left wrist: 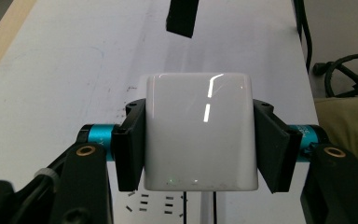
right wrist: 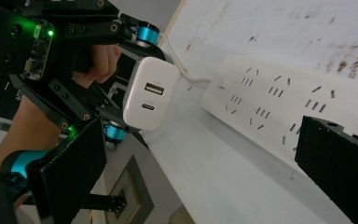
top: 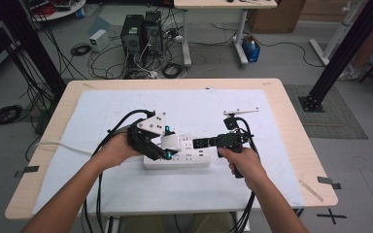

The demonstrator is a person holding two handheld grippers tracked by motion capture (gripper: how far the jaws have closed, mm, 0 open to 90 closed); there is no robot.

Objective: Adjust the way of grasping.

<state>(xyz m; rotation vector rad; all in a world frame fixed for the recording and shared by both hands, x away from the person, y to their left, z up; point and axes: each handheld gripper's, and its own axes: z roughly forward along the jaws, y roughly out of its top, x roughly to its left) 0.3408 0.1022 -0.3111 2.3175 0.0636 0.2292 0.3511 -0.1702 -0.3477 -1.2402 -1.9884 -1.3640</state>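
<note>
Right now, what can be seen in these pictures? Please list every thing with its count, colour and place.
USB charger: one, white, clamped between the left gripper's jaws, just above the power strip.
power strip: one, white, lying on the white cloth near the table's front middle.
cloth: one, white, spread over the table.
table: one, light wood, centre.
computer towers: two, black, on the floor behind the table.
cables: several, black, coiled on the floor.
left gripper: one, black, shut on the charger.
right gripper: one, black, jaws open, beside the strip.
</note>
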